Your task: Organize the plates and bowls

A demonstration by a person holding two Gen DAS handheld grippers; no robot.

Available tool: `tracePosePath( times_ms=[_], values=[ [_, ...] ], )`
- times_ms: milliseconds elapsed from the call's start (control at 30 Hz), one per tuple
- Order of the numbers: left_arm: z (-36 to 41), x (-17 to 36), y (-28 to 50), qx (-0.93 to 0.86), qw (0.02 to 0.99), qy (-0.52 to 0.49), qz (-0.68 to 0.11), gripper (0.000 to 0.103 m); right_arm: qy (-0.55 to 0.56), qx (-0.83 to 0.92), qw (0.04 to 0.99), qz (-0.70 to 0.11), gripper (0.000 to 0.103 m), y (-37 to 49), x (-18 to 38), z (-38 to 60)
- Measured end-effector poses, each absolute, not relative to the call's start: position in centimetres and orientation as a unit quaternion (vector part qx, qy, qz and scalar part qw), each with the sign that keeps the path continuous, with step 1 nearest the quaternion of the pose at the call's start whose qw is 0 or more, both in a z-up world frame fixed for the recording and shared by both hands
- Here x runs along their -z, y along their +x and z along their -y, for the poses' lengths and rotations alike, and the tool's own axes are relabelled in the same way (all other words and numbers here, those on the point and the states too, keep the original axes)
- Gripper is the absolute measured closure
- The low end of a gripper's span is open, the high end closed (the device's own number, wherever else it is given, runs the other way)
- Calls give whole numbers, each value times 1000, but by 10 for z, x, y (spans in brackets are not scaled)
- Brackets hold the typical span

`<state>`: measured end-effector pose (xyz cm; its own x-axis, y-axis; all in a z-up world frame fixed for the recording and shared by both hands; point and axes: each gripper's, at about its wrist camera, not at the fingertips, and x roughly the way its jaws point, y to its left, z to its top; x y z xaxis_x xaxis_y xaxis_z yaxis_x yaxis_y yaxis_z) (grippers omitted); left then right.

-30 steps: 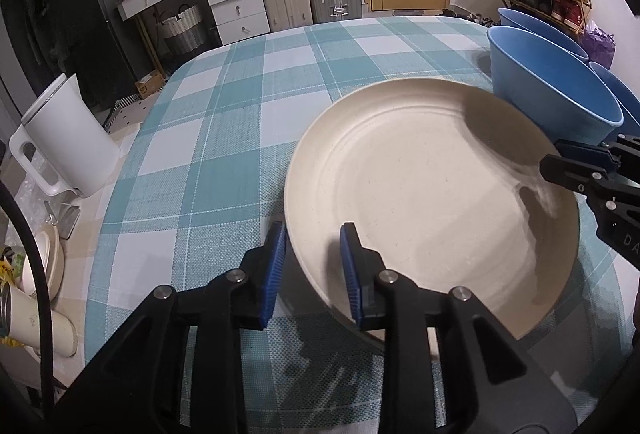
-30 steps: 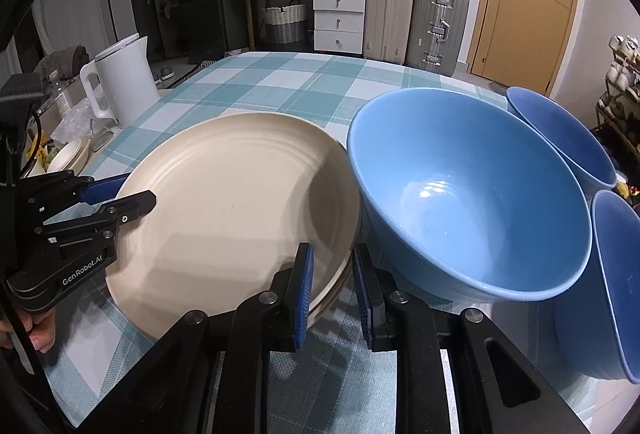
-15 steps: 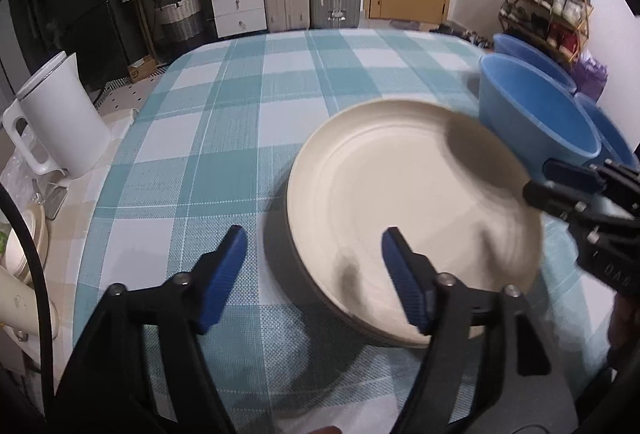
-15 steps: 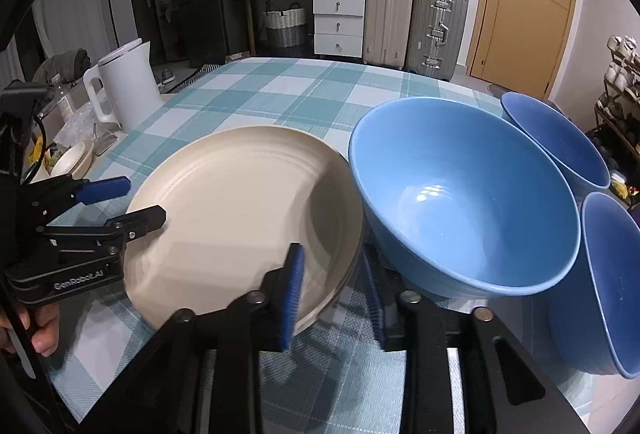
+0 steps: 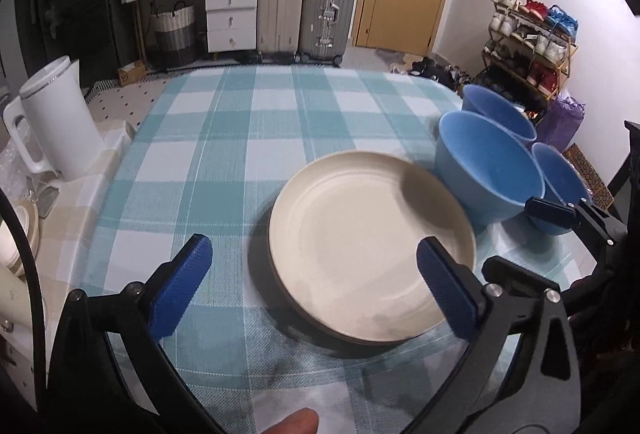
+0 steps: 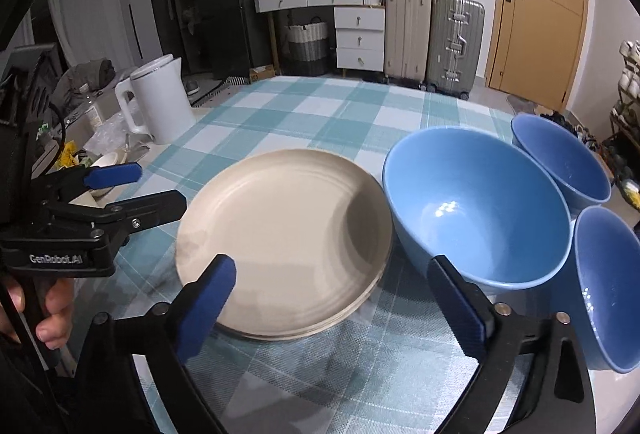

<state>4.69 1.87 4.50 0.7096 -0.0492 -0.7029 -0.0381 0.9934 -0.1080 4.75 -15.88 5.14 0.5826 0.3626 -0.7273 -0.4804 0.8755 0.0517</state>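
Observation:
A stack of cream plates (image 5: 372,254) (image 6: 284,242) lies flat on the checked tablecloth (image 5: 224,154). Three blue bowls stand to its right: a large one (image 5: 488,170) (image 6: 476,210), one behind it (image 6: 560,158) and one at the right edge (image 6: 608,286). My left gripper (image 5: 316,282) hovers above the stack's near-left rim, its jaws opening wide, with no pad touching a plate. My right gripper (image 6: 332,302) hangs over the near-right rim, jaws likewise opening and holding nothing. The left gripper (image 6: 160,184) also shows at the left of the right wrist view.
A white kettle (image 5: 56,130) (image 6: 160,102) stands at the table's left edge beside small clutter and a cable. A person's hand (image 6: 52,314) grips the left tool. Beyond the table are drawers, suitcases, a door and a shoe rack.
Both grippers were shut on the top plate's rim a second ago. Both have let go, spread wide and risen, and the plate now rests on the stack.

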Motion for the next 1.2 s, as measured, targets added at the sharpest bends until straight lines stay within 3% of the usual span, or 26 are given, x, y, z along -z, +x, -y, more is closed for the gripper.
tracePosePath(
  times_ms=[700,1200],
  values=[
    [59,-119,88,86,936,-38,-339,1,61,-135,934,-325,1,44,-138,298],
    [129,-136,161,151,928,-18,-340,1,121,-54,941,-310,1,64,-169,401]
  ],
)
